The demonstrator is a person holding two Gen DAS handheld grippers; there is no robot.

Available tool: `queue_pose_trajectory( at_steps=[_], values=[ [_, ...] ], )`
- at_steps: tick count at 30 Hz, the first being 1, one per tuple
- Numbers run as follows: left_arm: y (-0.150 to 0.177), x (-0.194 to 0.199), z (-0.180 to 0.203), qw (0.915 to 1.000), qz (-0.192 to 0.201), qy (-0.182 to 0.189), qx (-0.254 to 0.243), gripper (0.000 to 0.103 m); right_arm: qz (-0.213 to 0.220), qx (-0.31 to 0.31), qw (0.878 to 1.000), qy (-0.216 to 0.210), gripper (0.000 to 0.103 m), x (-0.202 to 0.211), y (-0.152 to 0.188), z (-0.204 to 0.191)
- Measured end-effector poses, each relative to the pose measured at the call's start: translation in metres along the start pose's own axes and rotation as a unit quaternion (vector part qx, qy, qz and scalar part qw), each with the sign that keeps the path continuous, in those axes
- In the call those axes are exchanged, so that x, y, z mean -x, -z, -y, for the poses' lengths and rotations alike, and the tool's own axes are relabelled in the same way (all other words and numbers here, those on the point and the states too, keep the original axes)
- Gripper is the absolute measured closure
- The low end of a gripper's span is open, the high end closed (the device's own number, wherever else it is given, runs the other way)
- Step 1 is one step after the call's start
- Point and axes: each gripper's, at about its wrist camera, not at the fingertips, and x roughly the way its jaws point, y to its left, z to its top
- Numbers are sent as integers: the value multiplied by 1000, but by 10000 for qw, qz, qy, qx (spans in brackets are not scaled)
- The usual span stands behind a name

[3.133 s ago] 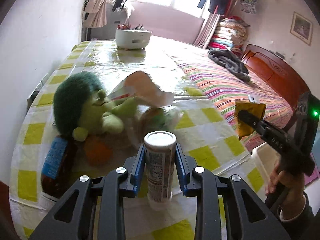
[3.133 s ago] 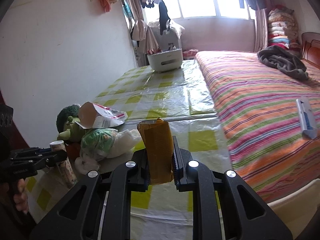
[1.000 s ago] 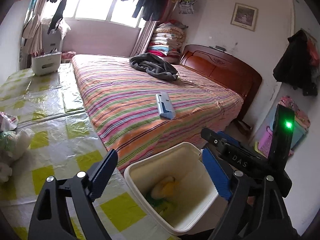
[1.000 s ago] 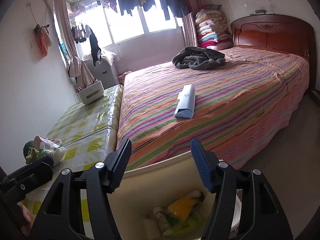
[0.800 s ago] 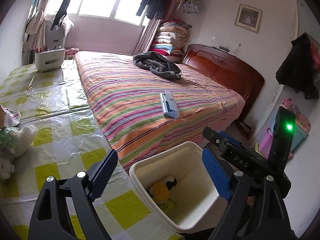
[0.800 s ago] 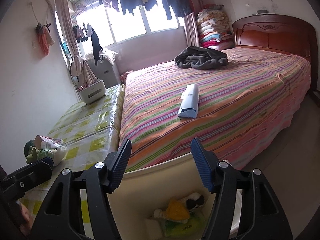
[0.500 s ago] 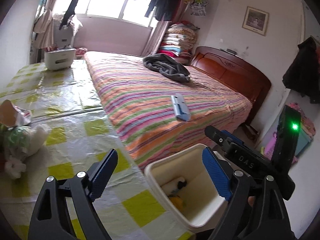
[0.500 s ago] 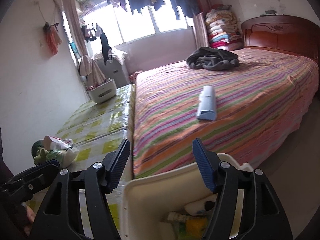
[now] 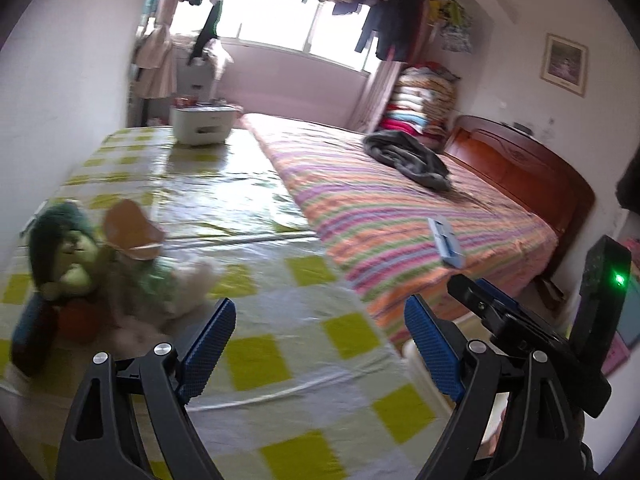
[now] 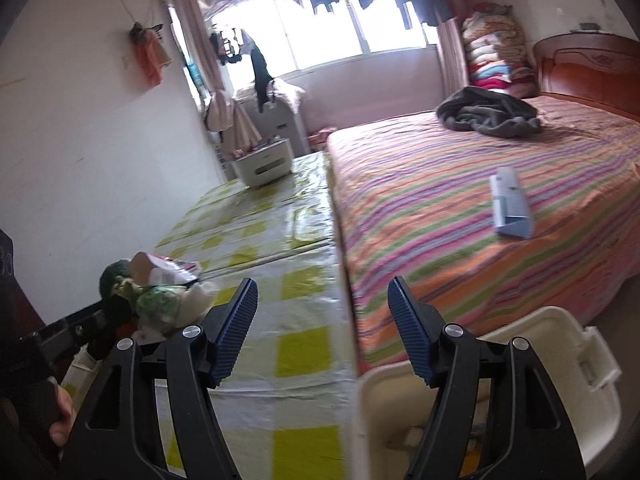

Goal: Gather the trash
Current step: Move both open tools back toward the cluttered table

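Note:
My left gripper is open and empty over the yellow-checked tablecloth. Trash lies at the table's left: a torn paper carton, a crumpled green-and-white wrapper and a dark bottle with a blue label, beside a green plush toy. My right gripper has nothing between its jaws, which are opening, above the table edge. The cream trash bin sits low at the right, its inside mostly hidden. The same carton and wrapper show in the right wrist view.
A bed with a striped cover runs along the table's right side, with a blue-grey case and a dark garment on it. A white box stands at the table's far end. A hand holds the other gripper.
Both views have swung left, away from the bin and toward the table. The bin has slid to the lower right, and the trash pile and plush toy have come into view at the left.

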Motion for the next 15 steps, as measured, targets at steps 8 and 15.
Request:
queue_pose_trajectory(
  at_steps=[8,15],
  values=[
    [-3,14,-61,9976,41,-568,385,19,-187,258,9984,-470,35,-26,7,-47],
    [-2,28,-109,9920,86,-1142,529,19,-341,452,9959,-711,35,-40,15,-76]
  ],
)
